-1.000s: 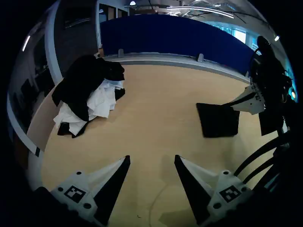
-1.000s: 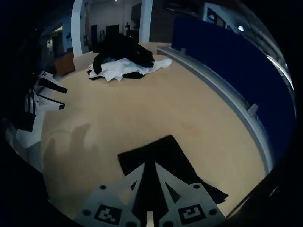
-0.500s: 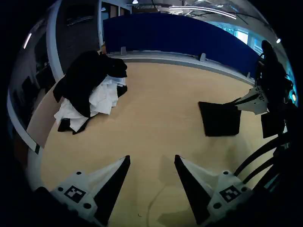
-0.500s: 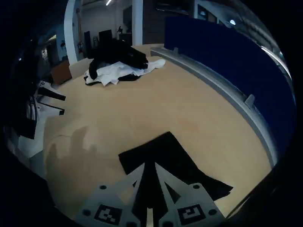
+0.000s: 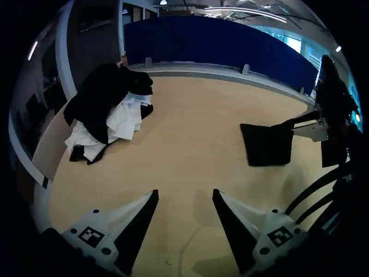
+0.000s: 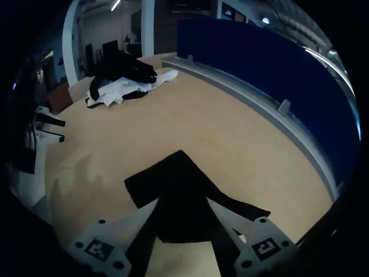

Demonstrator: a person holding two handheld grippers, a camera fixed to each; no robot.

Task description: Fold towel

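Light wooden table [image 5: 193, 120] bounded along its far edge by a blue partition [image 5: 217, 41]. The towel [image 6: 180, 184], black and folded to a rough rectangle, lies flat on the tabletop well in from the partition edge, directly in front of the right gripper [image 6: 183, 203]. That gripper's jaws are spread, one finger to each side of the towel's near portion, and neither finger presses on the cloth. In the left gripper view the same towel [image 5: 267, 144] lies toward the right side of the table, with the right gripper [image 5: 313, 129] at its right-hand edge. The left gripper [image 5: 184, 194] hovers over bare tabletop with its jaws wide apart and nothing between them; in the right gripper view it [image 6: 46, 127] is at the table's left edge, well apart from the towel. A pile of black and white clothes [image 5: 108, 111] occupies the far corner of the table, near the partition edge and well apart from the towel. Each finger base carries a square black-and-white coded tag [image 5: 91, 235]; its pattern cannot be read as lettering.
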